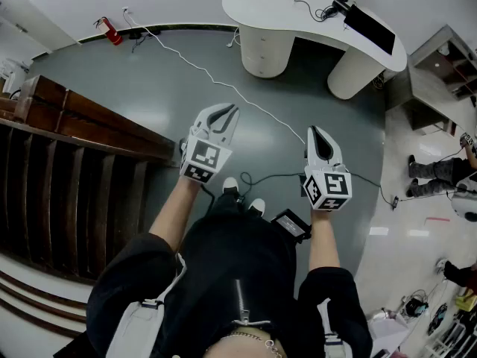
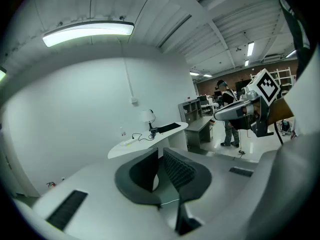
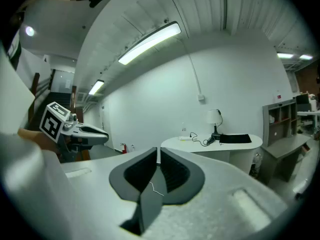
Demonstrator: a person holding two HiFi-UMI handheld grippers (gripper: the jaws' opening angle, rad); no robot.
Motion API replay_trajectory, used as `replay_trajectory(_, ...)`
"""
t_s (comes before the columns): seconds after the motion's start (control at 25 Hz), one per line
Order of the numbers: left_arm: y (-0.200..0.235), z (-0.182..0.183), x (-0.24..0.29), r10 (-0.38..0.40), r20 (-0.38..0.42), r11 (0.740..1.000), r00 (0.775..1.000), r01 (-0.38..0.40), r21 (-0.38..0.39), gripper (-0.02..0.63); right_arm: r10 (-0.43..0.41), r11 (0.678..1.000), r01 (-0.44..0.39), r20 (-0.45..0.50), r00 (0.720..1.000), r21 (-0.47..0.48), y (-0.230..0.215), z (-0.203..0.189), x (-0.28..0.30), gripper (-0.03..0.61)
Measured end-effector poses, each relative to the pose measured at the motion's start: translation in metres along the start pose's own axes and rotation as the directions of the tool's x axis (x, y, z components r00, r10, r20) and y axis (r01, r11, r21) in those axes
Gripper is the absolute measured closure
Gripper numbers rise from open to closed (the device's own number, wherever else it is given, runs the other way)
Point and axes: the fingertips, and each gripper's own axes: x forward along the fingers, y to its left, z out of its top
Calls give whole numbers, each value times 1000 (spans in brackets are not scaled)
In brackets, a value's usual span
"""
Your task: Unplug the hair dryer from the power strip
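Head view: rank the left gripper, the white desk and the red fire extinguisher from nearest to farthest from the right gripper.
Measured from the right gripper:
1. The left gripper, alongside it, to its left.
2. The white desk, ahead, at the picture's top.
3. The red fire extinguisher, far upper left, by the wall.

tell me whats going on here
A person stands holding the left gripper and right gripper out in front, both shut with nothing between the jaws. A white curved desk with a lamp and cords sits across the grey floor, beyond them. Nothing is being handled yet.
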Motion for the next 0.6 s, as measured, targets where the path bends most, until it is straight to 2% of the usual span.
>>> replay_trajectory(0.08,-10,1,-4,11,-5,1000,1000,-11,10,575,22,1000,-22,4,1000,-1,-1,0,-10,522)
replay_trajectory(0.32,-37,5,-15,22,-10,1000,1000,-22,5,575,38,999,-37,21,999,-12,-5,2,-33,523)
replay_trajectory(0.6,-43,8,-19,24,-6,1000,1000,-24,-1,575,67,998,-67,47,997,-4,2,6,-36,523)
